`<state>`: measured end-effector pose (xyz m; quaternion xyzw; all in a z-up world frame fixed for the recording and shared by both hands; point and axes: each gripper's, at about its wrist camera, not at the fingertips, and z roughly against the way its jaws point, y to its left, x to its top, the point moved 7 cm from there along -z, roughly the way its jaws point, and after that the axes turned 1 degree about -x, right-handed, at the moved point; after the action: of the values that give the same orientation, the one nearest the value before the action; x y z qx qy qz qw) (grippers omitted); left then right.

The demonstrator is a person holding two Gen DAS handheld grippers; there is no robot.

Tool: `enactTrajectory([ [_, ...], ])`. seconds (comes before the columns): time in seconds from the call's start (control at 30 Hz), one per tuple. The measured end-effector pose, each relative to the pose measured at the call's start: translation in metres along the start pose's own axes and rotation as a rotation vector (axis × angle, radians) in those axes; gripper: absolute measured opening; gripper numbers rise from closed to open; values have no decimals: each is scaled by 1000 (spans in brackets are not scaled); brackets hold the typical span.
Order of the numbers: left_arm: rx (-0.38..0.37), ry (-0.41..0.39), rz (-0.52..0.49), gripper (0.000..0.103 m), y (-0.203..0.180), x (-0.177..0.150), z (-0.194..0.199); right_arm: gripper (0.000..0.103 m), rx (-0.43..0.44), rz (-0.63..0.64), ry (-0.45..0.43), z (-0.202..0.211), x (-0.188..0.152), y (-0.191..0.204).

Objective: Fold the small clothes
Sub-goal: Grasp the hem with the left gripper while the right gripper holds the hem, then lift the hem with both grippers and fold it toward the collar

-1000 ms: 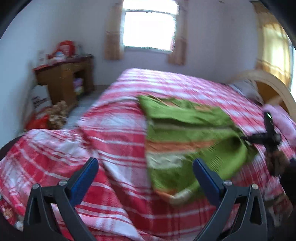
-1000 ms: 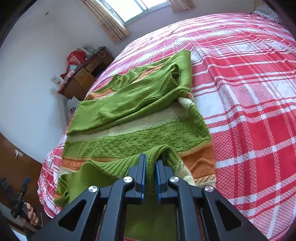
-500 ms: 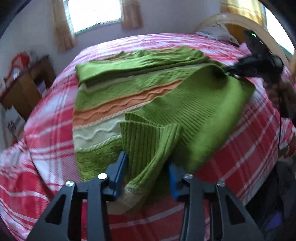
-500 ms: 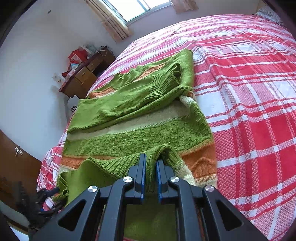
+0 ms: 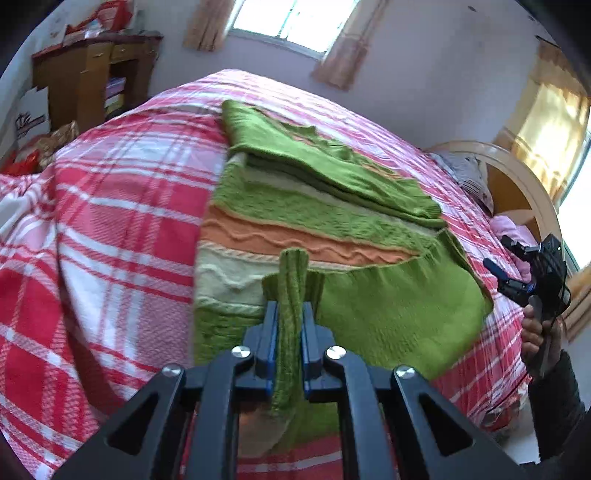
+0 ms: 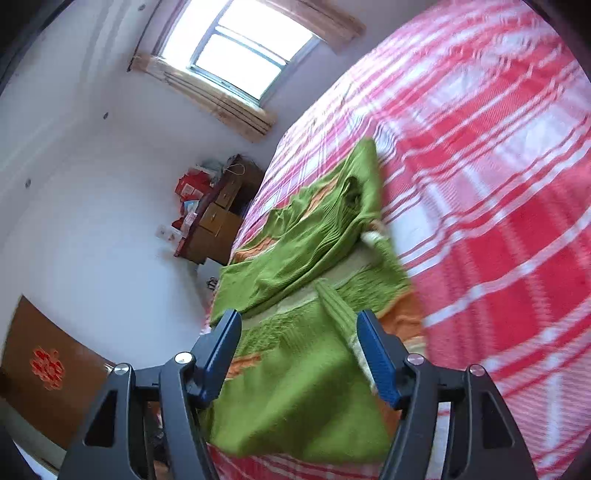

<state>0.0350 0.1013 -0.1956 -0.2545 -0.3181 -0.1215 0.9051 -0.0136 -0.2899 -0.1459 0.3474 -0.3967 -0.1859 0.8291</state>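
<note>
A green knitted sweater (image 5: 332, 206) with orange and cream stripes lies on the red plaid bed (image 5: 122, 206). Its near part is folded back over the striped body. My left gripper (image 5: 290, 325) is shut on a ribbed green edge of the sweater, which stands up between the blue pads. My right gripper (image 6: 299, 332) is open and empty, held above the sweater (image 6: 306, 236). It also shows in the left wrist view (image 5: 517, 269), at the bed's right side, off the sweater's edge.
A wooden desk (image 5: 92, 74) with red bags stands by the wall at far left, also in the right wrist view (image 6: 218, 218). A window (image 5: 295, 22) is behind the bed. A curved wooden headboard (image 5: 517, 177) and pillows are at the right.
My left gripper has closed on the sweater's ribbed edge. My right gripper has let go of the sweater, opened, and pulled away to the bed's right side.
</note>
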Motion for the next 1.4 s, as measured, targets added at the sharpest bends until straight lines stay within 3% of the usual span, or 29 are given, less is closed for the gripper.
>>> enactTrajectory([
  [0.07, -22, -2, -11, 21, -4, 1, -2, 66, -54, 96, -16, 10, 0, 6],
  [0.17, 19, 10, -18, 33, -6, 2, -15, 66, -168, 271, -4, 9, 0, 17],
  [0.37, 4, -5, 21, 32, 2, 2, -10, 66, -331, 568, 63, -32, -8, 34],
  [0.47, 36, -4, -6, 18, 1, 0, -9, 65, -360, 645, 123, -64, -17, 30],
  [0.5, 43, -4, -11, 16, 1, -1, -9, 57, -369, 662, 144, -73, -21, 28],
  [0.53, 50, -6, -15, 12, 1, -1, -9, 30, -377, 684, 172, -83, -26, 26],
  [0.57, 60, -9, -18, 9, 1, -2, -8, 24, -402, 711, 206, -91, -32, 22],
  [0.6, 69, -13, -24, 9, 1, -2, -7, 19, -422, 745, 184, -90, -34, 24],
  [0.67, 77, -18, -34, 7, -2, -1, -5, 11, -426, 757, 182, -85, -36, 27],
  [0.8, 79, -81, -57, 7, -13, 21, 10, 10, -401, 698, 120, -59, -27, 37],
  [0.97, 71, -143, -21, 7, -15, 72, 18, 10, -383, 638, -30, -24, 10, 60],
  [1.27, 108, -230, 60, 5, -1, 164, 6, 9, -453, 687, -141, -41, 61, 97],
  [1.4, 117, -223, 56, 5, 2, 170, -6, 9, -465, 681, -142, -51, 78, 99],
])
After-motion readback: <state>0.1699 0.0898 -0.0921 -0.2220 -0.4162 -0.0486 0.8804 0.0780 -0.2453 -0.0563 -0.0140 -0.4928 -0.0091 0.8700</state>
